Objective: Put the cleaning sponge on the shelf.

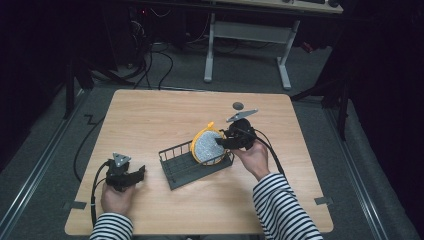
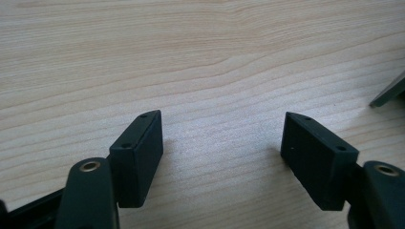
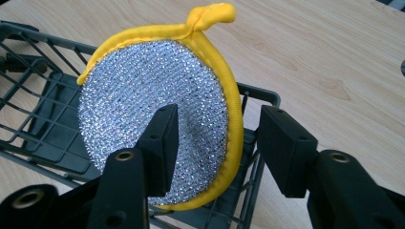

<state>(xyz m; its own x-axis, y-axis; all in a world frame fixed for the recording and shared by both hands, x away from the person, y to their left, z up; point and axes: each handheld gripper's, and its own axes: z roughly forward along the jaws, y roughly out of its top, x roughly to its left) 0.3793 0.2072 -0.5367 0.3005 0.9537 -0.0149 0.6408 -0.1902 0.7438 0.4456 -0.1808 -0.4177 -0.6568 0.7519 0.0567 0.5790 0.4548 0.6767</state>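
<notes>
A round scouring pad (image 1: 207, 147) (image 3: 153, 95), silver mesh with a yellow rim and loop, stands on edge at the right end of a dark wire basket (image 1: 175, 167) (image 3: 38, 133) in the middle of the table. My right gripper (image 1: 222, 142) (image 3: 219, 114) is open around the pad's right edge. One jaw lies in front of the silver face and the other behind the yellow rim, with a gap there. My left gripper (image 1: 137, 173) (image 2: 222, 119) is open over bare wood at the front left, with nothing between its jaws.
A small dark round disc (image 1: 238, 105) lies on the wooden table (image 1: 150, 120) behind the right gripper. A corner of the basket (image 2: 389, 93) shows at the right of the left gripper view. Cables and a white desk frame (image 1: 285, 65) stand on the floor beyond.
</notes>
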